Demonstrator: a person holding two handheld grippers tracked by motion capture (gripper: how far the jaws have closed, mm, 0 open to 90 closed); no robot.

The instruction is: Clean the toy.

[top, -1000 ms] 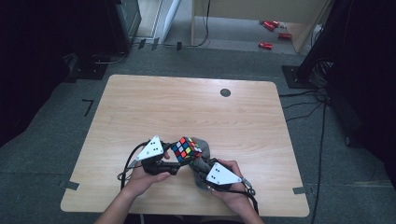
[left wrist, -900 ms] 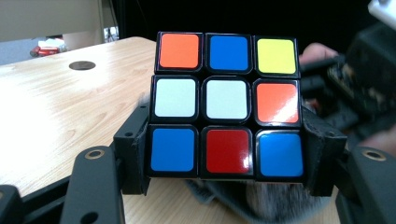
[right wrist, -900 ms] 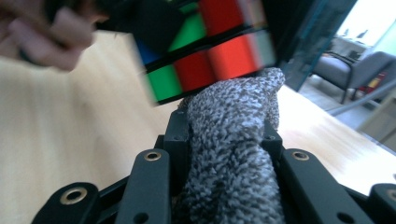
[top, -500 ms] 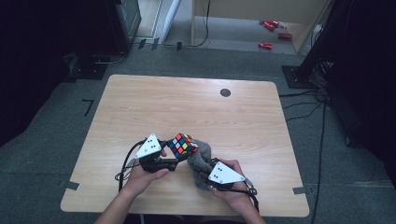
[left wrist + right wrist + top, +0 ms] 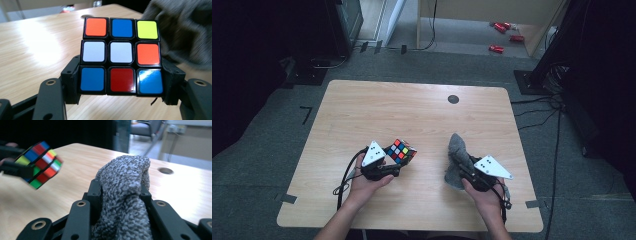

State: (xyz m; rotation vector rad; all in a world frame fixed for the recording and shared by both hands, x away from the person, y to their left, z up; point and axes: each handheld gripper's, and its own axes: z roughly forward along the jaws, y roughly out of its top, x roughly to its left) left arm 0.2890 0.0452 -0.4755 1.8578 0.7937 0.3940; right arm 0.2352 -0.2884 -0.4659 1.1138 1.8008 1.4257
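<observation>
Puzzle cube [image 5: 401,151] clamped in the left tongs [image 5: 393,161], held just above the tabletop [image 5: 412,110]; right tongs [image 5: 460,165] pinch a grey cloth [image 5: 457,150], well apart from the cube. Judging by that gap, wiping is either finished or paused; neither item is set down yet.

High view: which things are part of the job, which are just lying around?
In the job:
- puzzle cube, clamped in the left gripper
- grey cloth, clamped in the right gripper

Lying about:
- red items on the floor behind the table
- cables on the floor
- dark cabinet
</observation>
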